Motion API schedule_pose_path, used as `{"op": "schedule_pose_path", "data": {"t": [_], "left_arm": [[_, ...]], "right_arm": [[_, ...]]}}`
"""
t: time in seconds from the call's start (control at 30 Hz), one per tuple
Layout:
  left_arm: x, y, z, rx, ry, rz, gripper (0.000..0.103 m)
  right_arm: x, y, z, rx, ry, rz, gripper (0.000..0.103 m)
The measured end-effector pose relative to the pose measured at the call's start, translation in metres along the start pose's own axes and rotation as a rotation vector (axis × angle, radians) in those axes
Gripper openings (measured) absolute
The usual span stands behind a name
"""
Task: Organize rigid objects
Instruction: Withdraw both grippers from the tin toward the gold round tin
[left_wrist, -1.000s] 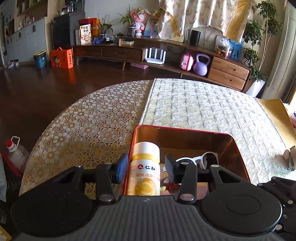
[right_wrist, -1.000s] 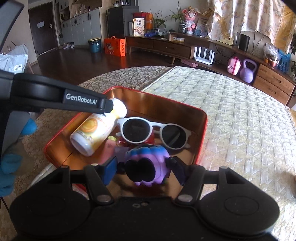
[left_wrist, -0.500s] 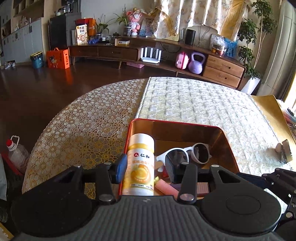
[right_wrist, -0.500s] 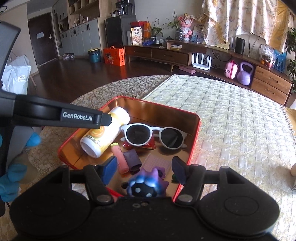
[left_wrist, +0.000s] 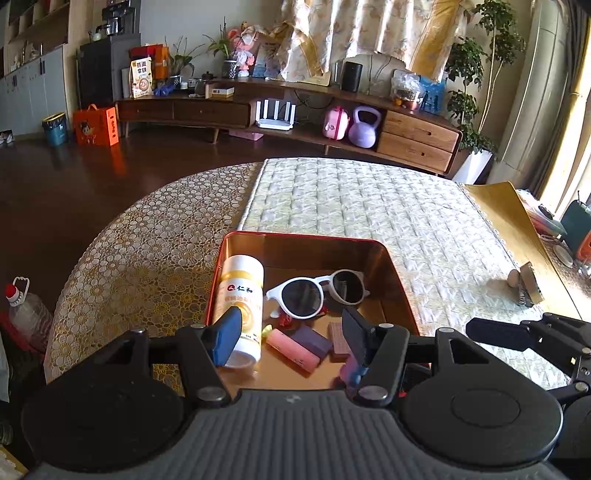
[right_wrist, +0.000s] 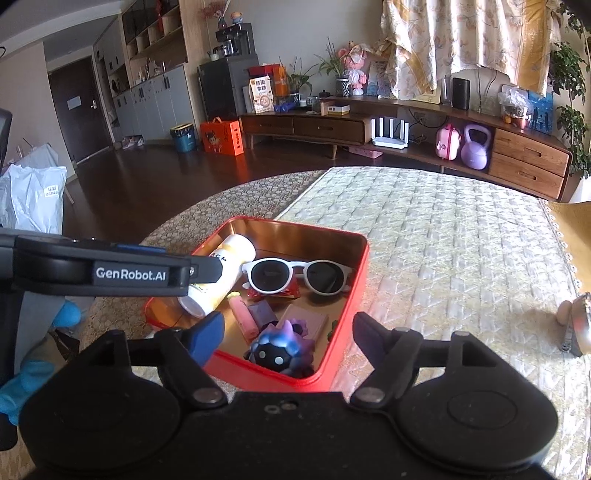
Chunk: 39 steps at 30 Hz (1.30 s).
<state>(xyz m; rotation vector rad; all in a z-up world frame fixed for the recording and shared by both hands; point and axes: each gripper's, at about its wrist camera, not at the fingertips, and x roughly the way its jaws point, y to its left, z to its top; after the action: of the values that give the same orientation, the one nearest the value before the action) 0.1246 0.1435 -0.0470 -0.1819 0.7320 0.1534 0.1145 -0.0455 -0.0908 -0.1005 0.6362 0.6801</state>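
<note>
Both our tools hang with fingers apart, holding nothing: right tool, left tool. Nearest in the red metal tin on the worktop sits the blue-purple spiky toy; at 12 o'clock lie white round sunglasses, at 11 the white-yellow pill bottle.
</note>
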Motion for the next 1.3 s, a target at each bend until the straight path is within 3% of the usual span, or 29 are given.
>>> {"op": "schedule_pose_path", "data": {"t": [0.13,0.43,0.6,1.03,1.3], "left_arm": [[-0.01,-0.007,-0.002,0.006,-0.007,-0.011,0.066],[-0.02,-0.031,-0.007,0.03,-0.002,-0.045,0.067],[-0.021,-0.054,-0.009,0.064,-0.01,-0.064,0.074],[0.001,-0.13,-0.008,0.153,0.011,-0.13,0.082],[0.034,-0.176,-0.003,0.205,0.022,-0.164,0.082]], "right_arm": [[-0.015,-0.007,-0.003,0.026,-0.024,-0.004,0.083],[-0.048,-0.032,-0.013,0.07,-0.073,-0.04,0.092],[-0.065,-0.056,-0.021,0.102,-0.098,-0.079,0.098],[-0.093,-0.142,-0.038,0.195,-0.132,-0.225,0.103],[-0.09,-0.191,-0.054,0.221,-0.089,-0.27,0.103]]}}
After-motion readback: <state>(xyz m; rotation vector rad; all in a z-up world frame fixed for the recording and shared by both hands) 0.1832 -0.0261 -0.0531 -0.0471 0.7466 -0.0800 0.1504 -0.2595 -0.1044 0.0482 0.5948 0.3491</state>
